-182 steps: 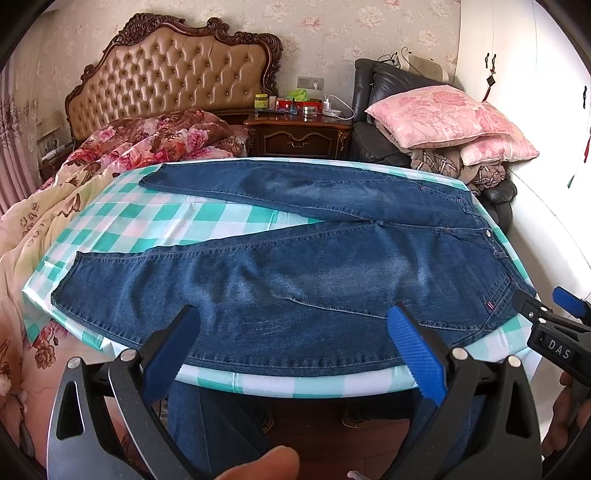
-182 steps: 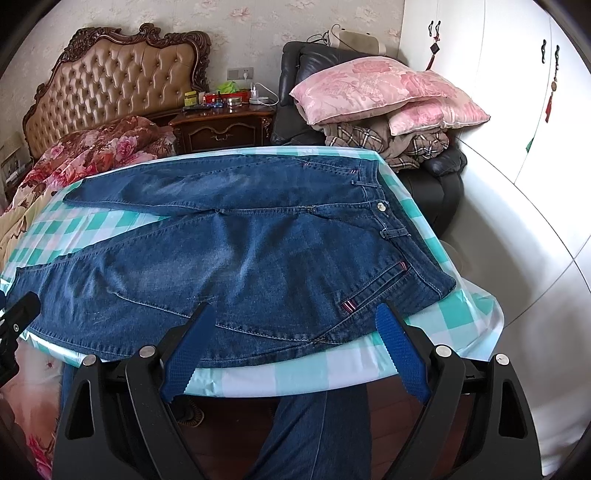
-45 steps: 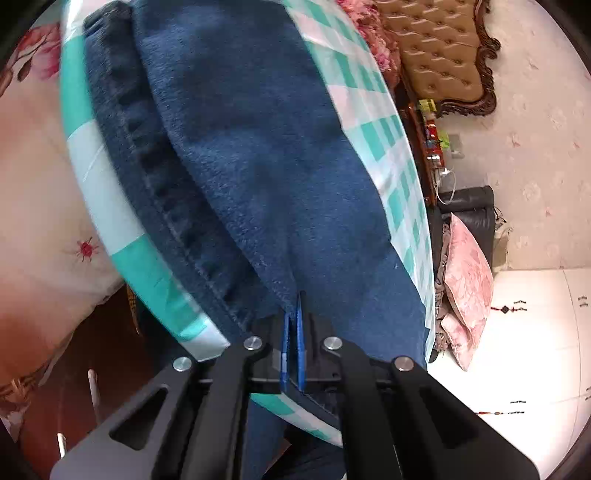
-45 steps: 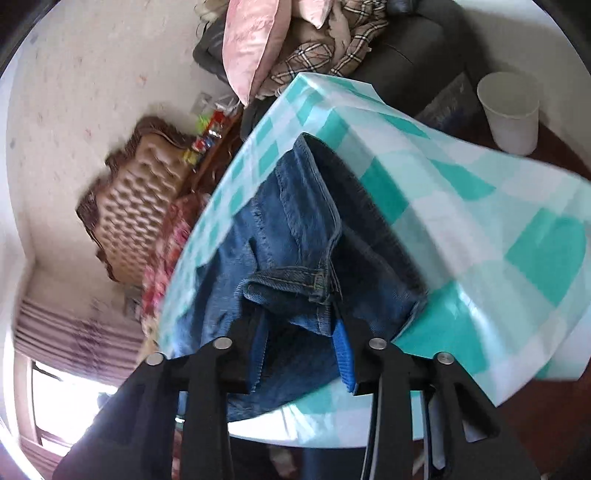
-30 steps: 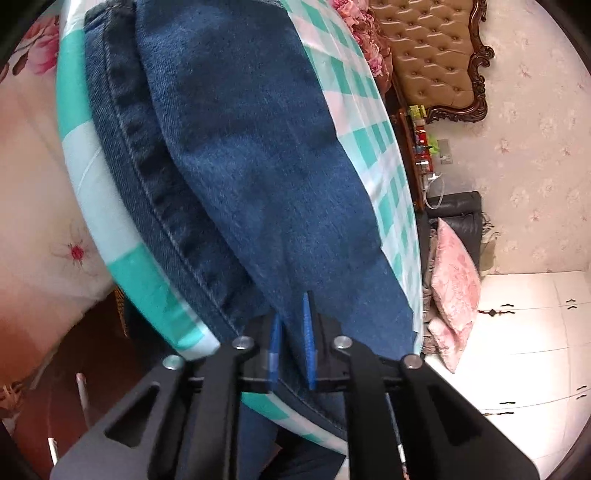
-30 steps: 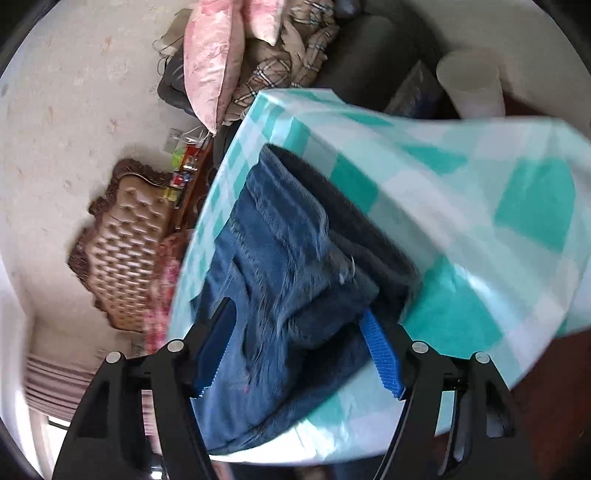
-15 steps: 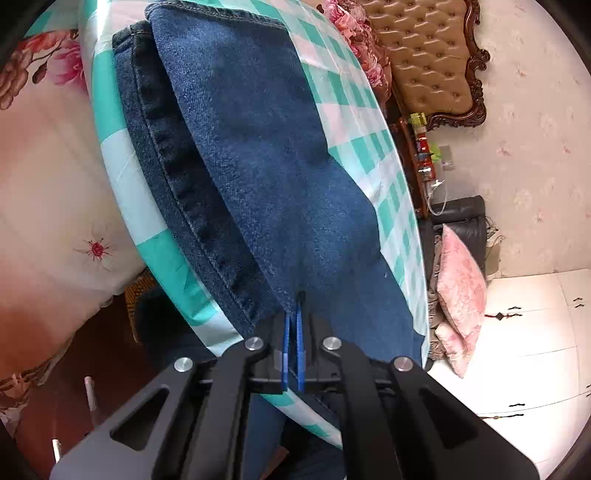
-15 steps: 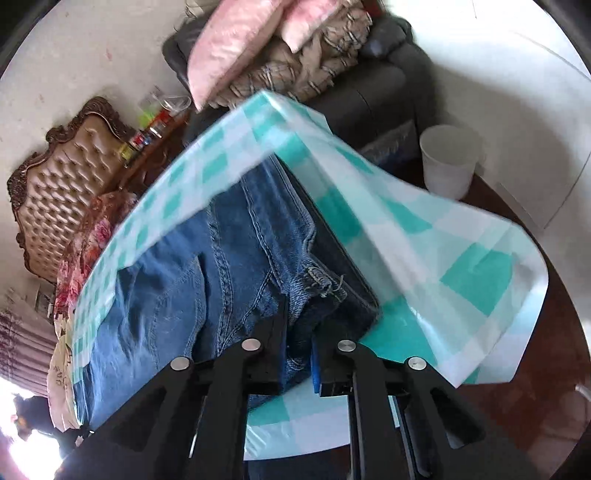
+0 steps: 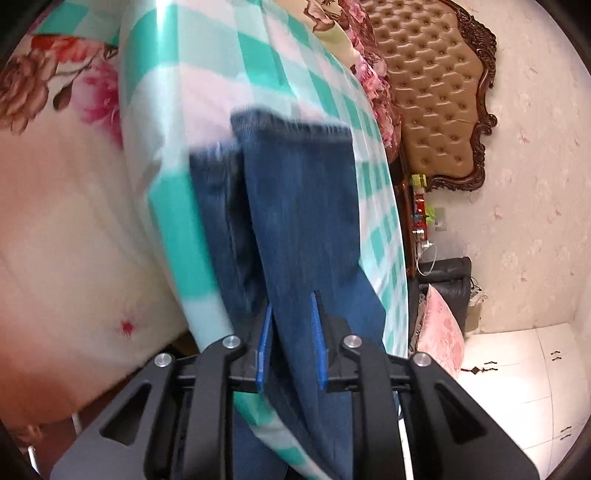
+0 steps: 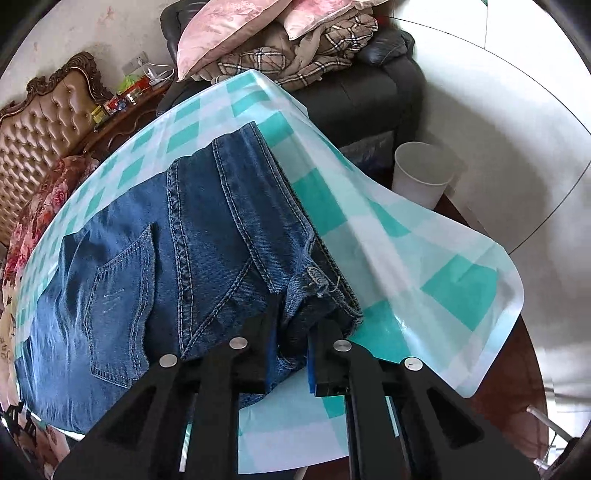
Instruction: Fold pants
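Observation:
Blue jeans (image 10: 155, 258) lie folded lengthwise on a table under a teal checked cloth (image 10: 369, 229), back pocket up. My right gripper (image 10: 291, 350) is shut on the near waistband corner (image 10: 314, 291), and denim bunches between its blue pads. In the left wrist view the two stacked legs (image 9: 299, 206) run away from me to their hems (image 9: 291, 125), blurred by motion. My left gripper (image 9: 291, 343) is shut on the upper leg's near edge, with cloth filling the gap between its pads. The lower leg (image 9: 218, 221) shows to the left.
The checked cloth (image 9: 177, 110) hangs over the table edge. A tufted headboard (image 9: 436, 92) and floral bedding (image 9: 55, 92) stand beyond. An armchair piled with pillows (image 10: 236, 29) and a white bin (image 10: 421, 173) sit past the table's right end.
The right gripper, open around the waistband a second ago, has shut on its corner and rolled upright. The left gripper has slid along the legs, whose hems now lie farther away.

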The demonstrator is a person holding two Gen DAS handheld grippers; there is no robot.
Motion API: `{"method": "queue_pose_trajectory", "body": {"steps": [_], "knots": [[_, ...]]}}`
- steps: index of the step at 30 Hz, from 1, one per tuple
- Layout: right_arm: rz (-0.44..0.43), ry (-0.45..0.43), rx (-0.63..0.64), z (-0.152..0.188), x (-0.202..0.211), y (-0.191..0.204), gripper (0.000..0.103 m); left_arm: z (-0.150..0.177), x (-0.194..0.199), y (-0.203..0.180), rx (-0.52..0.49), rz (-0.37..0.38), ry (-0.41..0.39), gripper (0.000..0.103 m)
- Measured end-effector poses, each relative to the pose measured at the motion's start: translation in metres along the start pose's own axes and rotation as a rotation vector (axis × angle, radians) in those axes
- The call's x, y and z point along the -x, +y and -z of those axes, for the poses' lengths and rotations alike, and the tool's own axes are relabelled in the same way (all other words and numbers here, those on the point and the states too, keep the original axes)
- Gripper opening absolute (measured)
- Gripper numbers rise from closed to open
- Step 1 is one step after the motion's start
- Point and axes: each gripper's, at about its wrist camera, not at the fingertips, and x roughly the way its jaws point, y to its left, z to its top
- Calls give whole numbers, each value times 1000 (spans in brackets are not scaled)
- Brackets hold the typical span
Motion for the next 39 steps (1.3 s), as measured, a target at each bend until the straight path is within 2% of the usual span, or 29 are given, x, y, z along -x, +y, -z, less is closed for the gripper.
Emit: {"method": "queue_pose_trajectory", "body": {"steps": [3, 5, 6, 8, 9, 10, 11, 12, 13, 14, 15, 16, 17, 18, 19, 21, 22, 23, 25, 26, 27, 28, 29, 31, 32, 34, 35, 37, 39], "knots": [[9, 0, 0, 1, 1, 0, 8, 3, 19, -13, -48, -52, -42, 3], [17, -3, 1, 1, 1, 2, 7, 7, 18, -13, -74, -111, -48, 3], [26, -4, 4, 1, 1, 3, 7, 6, 15, -4, -49, -164, -48, 5], [46, -5, 21, 1, 2, 5, 7, 6, 20, 2, -31, -133, -60, 6], [50, -6, 28, 1, 4, 5, 8, 9, 29, -6, -70, -196, -118, 13], [47, -6, 27, 1, 7, 4, 11, 12, 39, -13, -109, -257, -189, 41], [49, -10, 25, 1, 10, 3, 14, 17, 53, -24, -155, -285, -282, 53], [56, -19, 24, 1, 15, 0, 23, 19, 59, -33, -196, -294, -322, 59], [88, -37, 25, 2, 25, -3, 44, 23, 61, -46, -267, -310, -344, 59], [136, -57, 25, 2, 32, -4, 52, 30, 60, -62, -358, -327, -354, 61], [214, -92, 30, 3, 42, -7, 57, 44, 55, -84, -488, -345, -358, 62], [281, -124, 37, 1, 53, -8, 57, 56, 46, -103, -590, -351, -354, 69], [324, -153, 46, -1, 60, -7, 57, 78, 31, -128, -735, -349, -334, 73], [357, -189, 70, -5, 66, 0, 57, 96, 17, -147, -832, -344, -314, 80], [354, -219, 119, -11, 70, 12, 57, 113, -4, -168, -928, -331, -276, 81], [229, -267, 283, -23, 67, 58, 57, 166, -50, -207, -1137, -272, -152, 81], [167, -281, 349, -28, 61, 81, 57, 191, -68, -221, -1202, -246, -111, 79], [125, -289, 427, -33, 50, 109, 57, 224, -96, -243, -1269, -182, -16, 78], [41, -271, 552, -39, 24, 154, 56, 267, -141, -268, -1327, -75, 126, 46], [-1, -276, 614, -43, 9, 177, 56, 284, -160, -276, -1348, -56, 176, 41], [0, -268, 664, -47, -8, 194, 55, 310, -191, -289, -1375, -19, 259, 28], [8, -249, 690, -49, -21, 203, 54, 320, -208, -295, -1380, -2, 299, 19], [17, -229, 708, -53, -38, 210, 53, 332, -228, -305, -1378, 7, 333, 19], [59, -182, 688, -60, -63, 206, 50, 354, -266, -326, -1382, 28, 373, 19], [39, -171, 658, -62, -71, 197, 50, 360, -276, -329, -1394, 26, 383, 19], [9, -186, 598, -64, -73, 183, 53, 369, -309, -329, -1431, -26, 416, 19], [18, -198, 581, -63, -75, 179, 53, 373, -320, -329, -1447, -78, 402, 19], [43, -209, 572, -61, -76, 179, 53, 357, -330, -326, -1445, -158, 317, 18], [67, -210, 565, -60, -77, 180, 53, 349, -314, -330, -1419, -120, 267, 17]]}}
